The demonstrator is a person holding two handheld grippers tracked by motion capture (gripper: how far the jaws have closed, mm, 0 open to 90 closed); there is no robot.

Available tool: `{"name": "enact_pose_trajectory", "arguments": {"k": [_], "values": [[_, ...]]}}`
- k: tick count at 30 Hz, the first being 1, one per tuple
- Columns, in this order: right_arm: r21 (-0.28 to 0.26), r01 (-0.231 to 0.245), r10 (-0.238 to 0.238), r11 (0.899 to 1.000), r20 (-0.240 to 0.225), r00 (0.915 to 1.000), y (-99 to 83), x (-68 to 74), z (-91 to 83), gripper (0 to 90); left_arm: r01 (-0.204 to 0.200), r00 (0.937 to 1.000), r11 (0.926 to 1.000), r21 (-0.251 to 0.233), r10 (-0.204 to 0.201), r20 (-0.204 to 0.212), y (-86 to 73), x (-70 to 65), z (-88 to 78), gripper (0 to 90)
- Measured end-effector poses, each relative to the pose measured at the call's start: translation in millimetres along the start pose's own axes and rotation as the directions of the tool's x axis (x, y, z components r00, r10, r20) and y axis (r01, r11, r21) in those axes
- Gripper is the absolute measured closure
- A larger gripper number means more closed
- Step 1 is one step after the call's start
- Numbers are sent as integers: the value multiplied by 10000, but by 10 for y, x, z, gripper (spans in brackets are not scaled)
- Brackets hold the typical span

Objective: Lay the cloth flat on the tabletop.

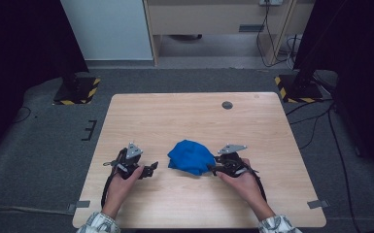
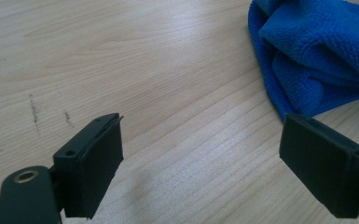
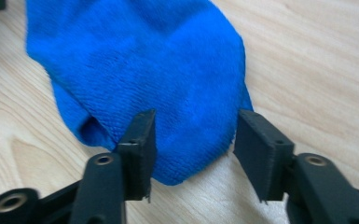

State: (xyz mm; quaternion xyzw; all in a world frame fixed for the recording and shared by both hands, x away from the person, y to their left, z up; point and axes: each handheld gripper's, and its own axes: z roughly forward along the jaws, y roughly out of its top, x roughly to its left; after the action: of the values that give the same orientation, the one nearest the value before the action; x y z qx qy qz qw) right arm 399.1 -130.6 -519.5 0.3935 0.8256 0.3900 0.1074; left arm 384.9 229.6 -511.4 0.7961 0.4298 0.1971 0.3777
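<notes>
Your right gripper (image 3: pixel 191 154) straddles the near edge of a crumpled blue cloth (image 3: pixel 154 65), its jaws apart with the fabric between them but not pinched. Your left gripper (image 2: pixel 200 158) hovers with jaws wide over bare wood, just beside the cloth, which lies bunched near the middle of the table (image 1: pixel 184 116).
</notes>
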Motion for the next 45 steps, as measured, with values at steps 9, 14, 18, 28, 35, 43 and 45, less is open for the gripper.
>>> {"name": "enact_pose_trajectory", "arguments": {"k": [9,14,18,28,35,43,45], "values": [[468,-31,49,9989,-395,9992,-37,19,62,785,-149,9994,9982,-580,130,-321,65,-65,-119,146],[-83,41,-46,10000,-606,9982,1,40,-1,875,-205,9994,9969,-756,182,-300,86,-117,-144,146],[-482,104,-150,9988,-969,9952,88,124,-89,874,-354,9992,9958,-841,335,-235,98,-165,-148,151],[-1155,1412,-1602,9832,-1769,9711,663,704,-149,854,32,9982,9970,-779,-78,-597,54,-15,-207,223],[-539,2021,-2085,9779,-1729,9626,934,948,314,830,518,9967,9980,-350,-538,-602,-14,92,-192,293],[498,1879,-1804,9809,-1272,9753,839,901,961,833,577,9968,9980,-272,-591,-542,-18,97,-169,294],[499,1685,-1605,9844,-1360,9776,833,889,993,794,551,9971,9981,-273,-565,-519,-16,90,-162,293]]}}
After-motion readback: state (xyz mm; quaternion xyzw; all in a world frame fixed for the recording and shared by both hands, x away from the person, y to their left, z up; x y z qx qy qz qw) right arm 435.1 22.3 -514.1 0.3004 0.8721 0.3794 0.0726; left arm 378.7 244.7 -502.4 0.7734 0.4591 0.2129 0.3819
